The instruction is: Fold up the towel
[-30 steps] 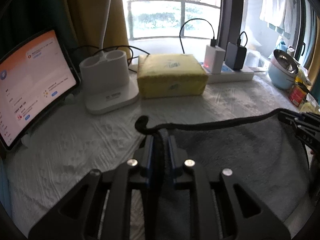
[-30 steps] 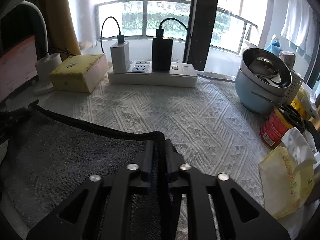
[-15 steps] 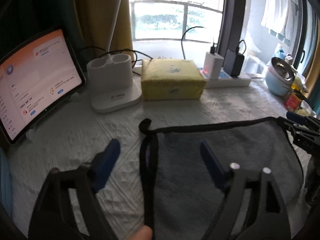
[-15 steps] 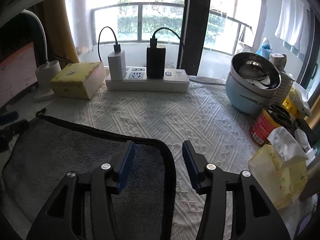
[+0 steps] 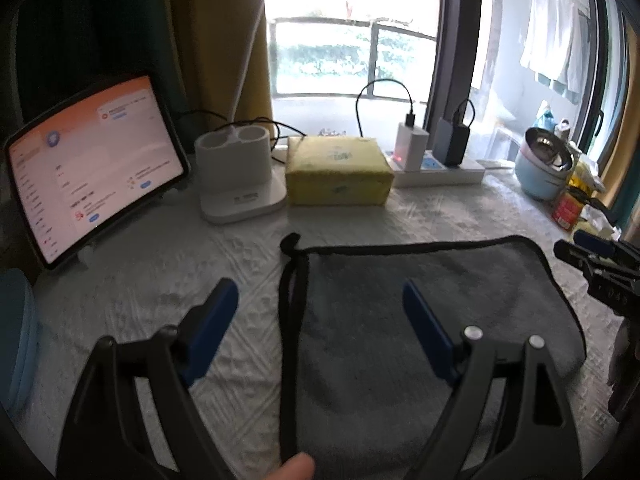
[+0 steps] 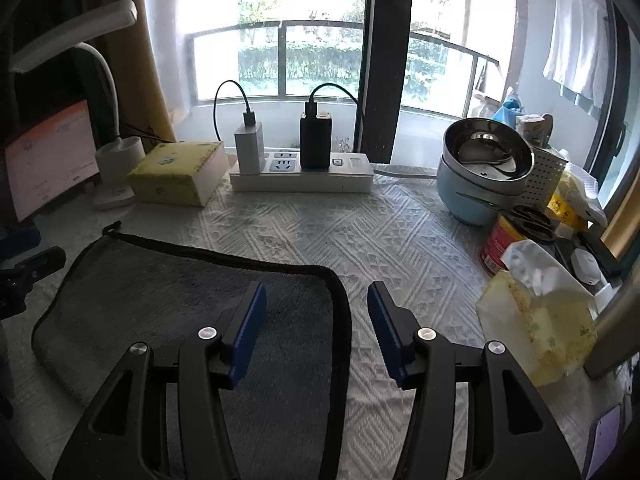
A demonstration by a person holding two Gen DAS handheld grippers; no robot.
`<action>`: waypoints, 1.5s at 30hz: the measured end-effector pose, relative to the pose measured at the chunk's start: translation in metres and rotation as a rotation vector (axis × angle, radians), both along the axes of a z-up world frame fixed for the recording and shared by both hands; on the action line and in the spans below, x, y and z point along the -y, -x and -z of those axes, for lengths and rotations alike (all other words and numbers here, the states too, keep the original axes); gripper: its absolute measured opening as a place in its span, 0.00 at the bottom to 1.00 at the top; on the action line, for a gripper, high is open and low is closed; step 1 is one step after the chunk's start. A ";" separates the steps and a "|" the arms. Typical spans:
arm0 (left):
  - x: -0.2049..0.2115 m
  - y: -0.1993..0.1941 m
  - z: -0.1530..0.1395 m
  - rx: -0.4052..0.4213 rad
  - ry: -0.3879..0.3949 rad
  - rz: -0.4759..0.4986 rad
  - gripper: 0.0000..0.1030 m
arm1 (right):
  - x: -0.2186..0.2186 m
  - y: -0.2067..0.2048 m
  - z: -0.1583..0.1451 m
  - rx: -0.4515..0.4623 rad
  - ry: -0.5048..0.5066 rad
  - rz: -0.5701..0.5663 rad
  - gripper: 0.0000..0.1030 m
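A dark grey towel (image 5: 400, 312) with black trim lies folded flat on the white patterned tablecloth (image 5: 152, 276); it also shows in the right wrist view (image 6: 168, 300). My left gripper (image 5: 318, 300) is open and empty, raised above the towel's left edge. My right gripper (image 6: 316, 300) is open and empty above the towel's right edge; it also shows at the right of the left wrist view (image 5: 596, 256). A small black loop (image 5: 290, 242) sticks out at the towel's far left corner.
At the back stand a lit tablet (image 5: 88, 164), a white lamp base (image 5: 240, 176), a yellow tissue pack (image 5: 336, 170) and a power strip with chargers (image 6: 300, 168). On the right are a blue pot with steel bowls (image 6: 484, 172), a red can (image 6: 500, 248) and a tissue bag (image 6: 536, 312).
Both grippers were shut on the towel's far edge; they have opened, let it go and lifted back. The towel now lies flat on the table.
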State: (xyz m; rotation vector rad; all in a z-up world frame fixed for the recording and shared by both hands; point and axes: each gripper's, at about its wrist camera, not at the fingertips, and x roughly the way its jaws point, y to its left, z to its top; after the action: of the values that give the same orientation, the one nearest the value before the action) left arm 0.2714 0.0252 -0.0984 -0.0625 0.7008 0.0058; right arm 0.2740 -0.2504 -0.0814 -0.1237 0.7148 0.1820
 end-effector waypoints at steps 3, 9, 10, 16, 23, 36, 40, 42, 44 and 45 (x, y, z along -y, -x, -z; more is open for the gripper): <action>-0.001 0.013 -0.006 0.014 0.011 -0.006 0.83 | 0.001 0.011 -0.004 0.007 -0.006 -0.003 0.54; 0.004 0.039 -0.019 0.048 0.008 -0.001 0.83 | 0.003 0.033 -0.013 0.028 -0.020 -0.004 0.54; 0.005 0.043 -0.020 0.053 0.008 0.001 0.83 | 0.004 0.036 -0.014 0.030 -0.023 -0.004 0.54; 0.013 0.070 -0.032 0.080 0.014 0.018 0.83 | 0.007 0.059 -0.021 0.042 -0.040 -0.005 0.54; 0.020 0.104 -0.044 0.108 0.013 0.016 0.83 | 0.009 0.088 -0.033 0.067 -0.060 -0.011 0.54; 0.031 0.158 -0.069 0.167 0.020 0.026 0.83 | 0.012 0.146 -0.063 0.124 -0.094 -0.022 0.54; 0.038 0.173 -0.085 0.213 0.011 0.035 0.83 | 0.014 0.164 -0.078 0.163 -0.097 -0.024 0.54; 0.040 0.180 -0.094 0.245 0.014 0.038 0.83 | 0.016 0.172 -0.086 0.182 -0.101 -0.023 0.54; 0.041 0.186 -0.102 0.275 0.015 0.038 0.83 | 0.019 0.180 -0.096 0.206 -0.105 -0.021 0.54; 0.041 0.190 -0.106 0.292 0.018 0.036 0.83 | 0.020 0.184 -0.101 0.220 -0.108 -0.019 0.54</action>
State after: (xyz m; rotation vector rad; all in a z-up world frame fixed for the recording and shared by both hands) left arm 0.0813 -0.0160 0.0075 -0.0663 0.4101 -0.0432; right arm 0.0895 -0.2704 0.0193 -0.0459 0.4835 0.2211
